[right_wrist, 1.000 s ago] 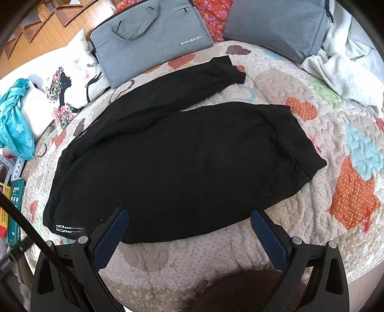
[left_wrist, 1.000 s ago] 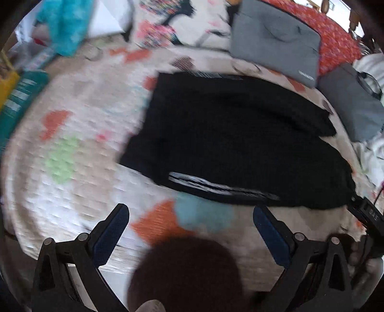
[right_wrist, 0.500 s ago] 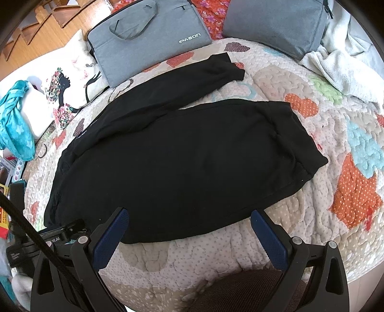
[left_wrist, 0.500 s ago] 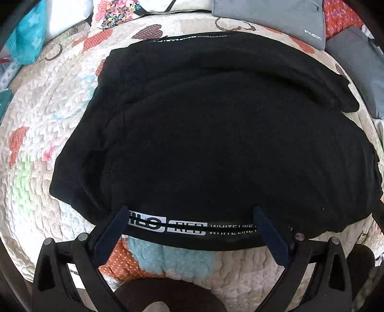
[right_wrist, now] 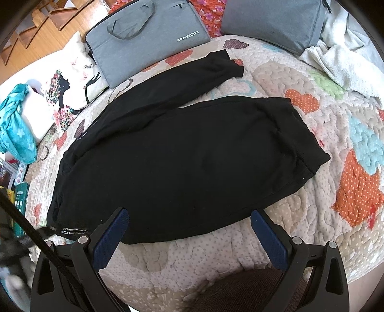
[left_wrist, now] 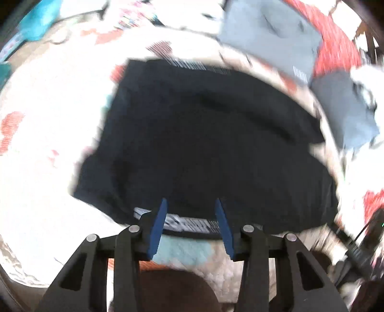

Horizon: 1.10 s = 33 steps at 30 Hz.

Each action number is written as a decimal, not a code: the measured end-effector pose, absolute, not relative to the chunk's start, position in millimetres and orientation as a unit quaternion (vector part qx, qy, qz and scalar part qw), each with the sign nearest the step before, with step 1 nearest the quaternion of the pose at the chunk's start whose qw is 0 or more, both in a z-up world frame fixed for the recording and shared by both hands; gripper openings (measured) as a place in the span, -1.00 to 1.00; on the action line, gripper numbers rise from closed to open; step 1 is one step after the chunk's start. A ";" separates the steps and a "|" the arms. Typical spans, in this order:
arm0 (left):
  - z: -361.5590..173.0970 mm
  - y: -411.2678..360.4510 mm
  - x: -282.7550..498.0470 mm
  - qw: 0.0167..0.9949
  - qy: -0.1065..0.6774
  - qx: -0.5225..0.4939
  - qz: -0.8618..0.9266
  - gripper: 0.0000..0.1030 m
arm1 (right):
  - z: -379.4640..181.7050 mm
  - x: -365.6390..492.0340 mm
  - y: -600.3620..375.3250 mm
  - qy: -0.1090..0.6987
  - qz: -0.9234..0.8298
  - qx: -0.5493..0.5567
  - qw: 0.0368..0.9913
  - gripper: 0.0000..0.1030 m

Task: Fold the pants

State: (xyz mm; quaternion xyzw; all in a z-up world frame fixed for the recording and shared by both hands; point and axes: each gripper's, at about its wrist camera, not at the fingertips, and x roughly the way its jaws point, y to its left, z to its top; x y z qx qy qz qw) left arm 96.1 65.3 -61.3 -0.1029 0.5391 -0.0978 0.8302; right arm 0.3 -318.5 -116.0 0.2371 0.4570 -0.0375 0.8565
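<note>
Black pants [right_wrist: 192, 163] lie spread flat on a quilted bedspread [right_wrist: 312, 216], one leg angled off toward the far side. Their waistband with white lettering [left_wrist: 187, 223] faces the near edge. In the blurred left wrist view my left gripper [left_wrist: 190, 200] sits at that waistband with its jaws closing. The band lies flat between the blue pads [left_wrist: 158, 225], which stand apart from each other. My right gripper [right_wrist: 189, 212] hangs open just above the near hem of the pants [left_wrist: 204, 144], with nothing between its fingers.
Two grey laptop bags [right_wrist: 144, 31] [right_wrist: 271, 19] lie at the far side of the bed. A printed pillow [right_wrist: 69, 79] and a teal cloth [right_wrist: 14, 127] are at the left, a white towel [right_wrist: 340, 64] at the far right. Brown fabric [right_wrist: 252, 285] shows at the near edge.
The left gripper's jaws have narrowed from wide open to a small gap around the lettered waistband, and its view has pulled back and blurred. The right gripper has stayed still.
</note>
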 end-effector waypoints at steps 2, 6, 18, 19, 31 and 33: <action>-50.0 91.3 114.0 0.834 0.529 -0.131 -0.083 -0.20 | -116.6 1.4 -317.4 0.459 -0.036 0.237 0.855 1.00; -50.8 108.5 147.3 0.816 0.523 -0.199 -0.146 -0.20 | -118.1 3.7 -315.5 0.464 -0.034 0.234 0.854 1.00; -116.4 185.7 198.5 0.749 0.561 -0.336 -0.106 -0.95 | -125.3 9.4 -317.9 0.480 -0.037 0.242 0.842 1.00; -108.8 190.5 194.2 0.761 0.556 -0.320 -0.097 -0.95 | -125.6 10.5 -317.8 0.481 -0.036 0.241 0.842 1.00; 10.7 147.2 141.5 0.895 0.441 -0.059 -0.026 -0.47 | -119.7 4.4 -321.3 0.463 -0.028 0.246 0.851 1.00; 36.2 125.8 127.4 0.915 0.400 -0.030 -0.037 -0.08 | -110.8 1.1 -323.2 0.451 -0.022 0.242 0.859 0.97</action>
